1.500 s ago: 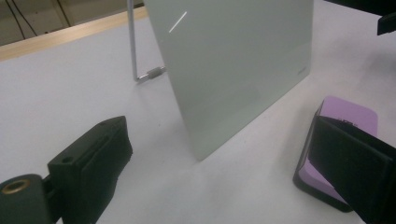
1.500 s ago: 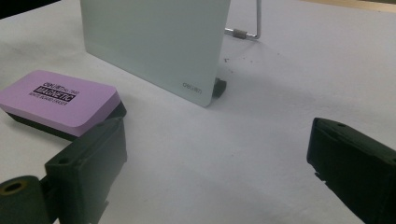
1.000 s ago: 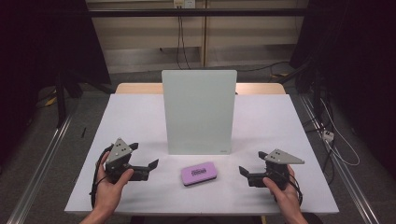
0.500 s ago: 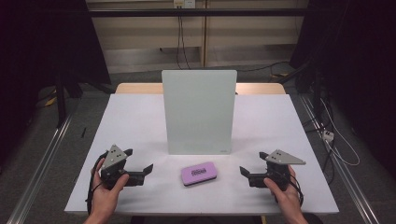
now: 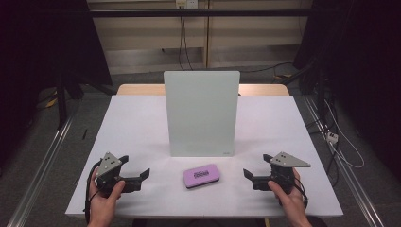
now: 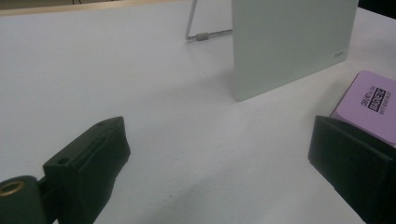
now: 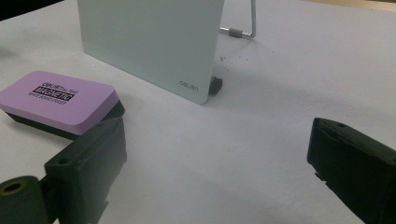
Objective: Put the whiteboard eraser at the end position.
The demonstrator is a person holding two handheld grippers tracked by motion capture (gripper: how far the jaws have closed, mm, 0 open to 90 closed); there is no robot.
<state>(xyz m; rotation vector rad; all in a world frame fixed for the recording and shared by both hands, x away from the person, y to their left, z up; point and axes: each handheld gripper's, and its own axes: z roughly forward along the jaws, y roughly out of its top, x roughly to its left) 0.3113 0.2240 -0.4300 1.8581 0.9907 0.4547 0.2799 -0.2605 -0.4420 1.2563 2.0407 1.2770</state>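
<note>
Purple magnetic eraser (image 5: 200,175) partly cut off in left gripper view; flat on desk (image 5: 142,123), black base. Both grippers' jaws spread, empty.

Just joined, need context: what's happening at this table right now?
A person holds a two-jaw gripper in each hand, low over a white table. Both the left gripper and the right gripper are open and hold nothing. Between them lies a purple magnetic eraser, untouched, and both point inward toward it. Behind it a small whiteboard stands upright on a wire stand. No grasp has been made yet.
</note>
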